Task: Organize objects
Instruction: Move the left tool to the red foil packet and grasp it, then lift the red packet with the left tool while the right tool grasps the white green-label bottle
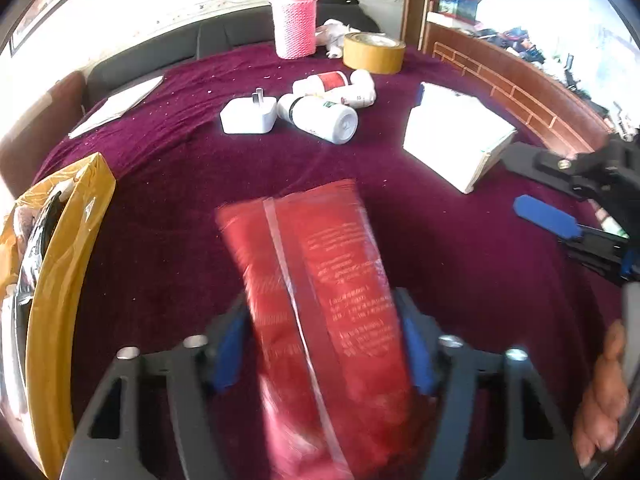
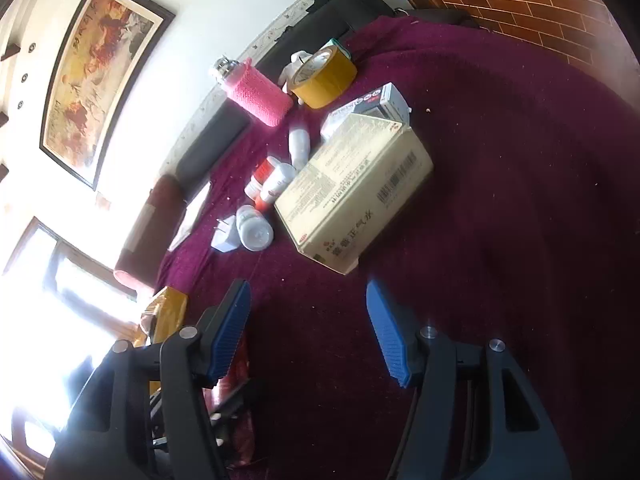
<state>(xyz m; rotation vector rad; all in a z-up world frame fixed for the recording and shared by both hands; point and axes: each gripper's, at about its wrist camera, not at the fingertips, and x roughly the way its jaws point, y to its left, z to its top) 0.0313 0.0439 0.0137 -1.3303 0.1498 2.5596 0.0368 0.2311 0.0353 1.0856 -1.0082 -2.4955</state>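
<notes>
On the maroon-clothed worktop (image 1: 168,168), with the cardboard box (image 2: 356,196) as landmark, a red packet (image 1: 320,300) is gripped between the partly closed pads of the left claw (image 1: 324,344) near it, while the right claw (image 2: 308,328) is held open and empty before the box.

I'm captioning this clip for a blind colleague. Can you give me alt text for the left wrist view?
The left tool grips a red plastic packet between its blue pads above a maroon tablecloth. Beyond lie white pill bottles, a white plug adapter, a tape roll and a pink-sleeved flask; a yellow bag sits at left.
</notes>
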